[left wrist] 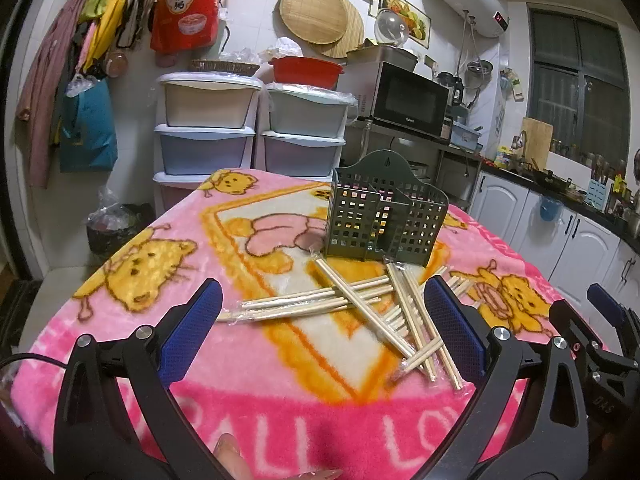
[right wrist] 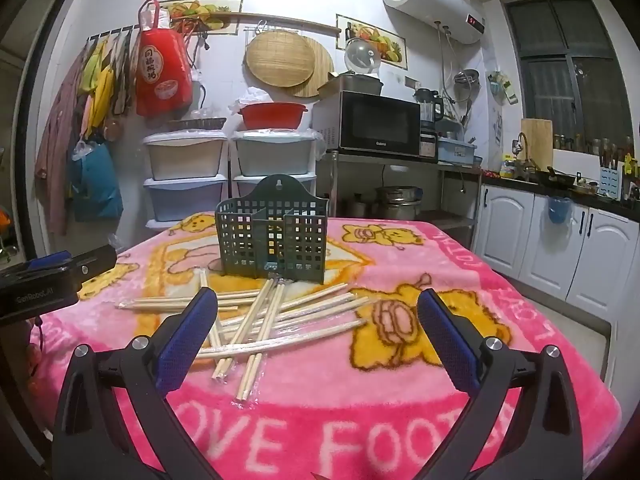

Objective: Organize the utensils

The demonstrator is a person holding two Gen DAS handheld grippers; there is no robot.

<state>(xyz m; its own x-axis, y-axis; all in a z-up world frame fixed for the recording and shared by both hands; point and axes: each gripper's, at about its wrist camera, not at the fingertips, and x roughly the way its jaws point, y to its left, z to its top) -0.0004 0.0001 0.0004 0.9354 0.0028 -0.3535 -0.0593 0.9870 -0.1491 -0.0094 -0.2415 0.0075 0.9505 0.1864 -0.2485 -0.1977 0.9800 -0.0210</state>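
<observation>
No sorting appears done: the wrapped chopsticks point(right wrist: 256, 320) lie crisscrossed on the pink blanket point(right wrist: 400, 400) just before the empty green holder point(right wrist: 272, 240), while the left gripper point(left wrist: 320, 332) and right gripper point(right wrist: 318, 332) hover wide apart, holding nothing.

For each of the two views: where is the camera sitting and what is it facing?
Left wrist: on the left gripper, angled down over the chopsticks toward the green holder; a fingertip and the right gripper show.
Right wrist: on the right gripper, facing the same pile; left gripper at left edge.
Shared: pink blanket, microwave.
</observation>
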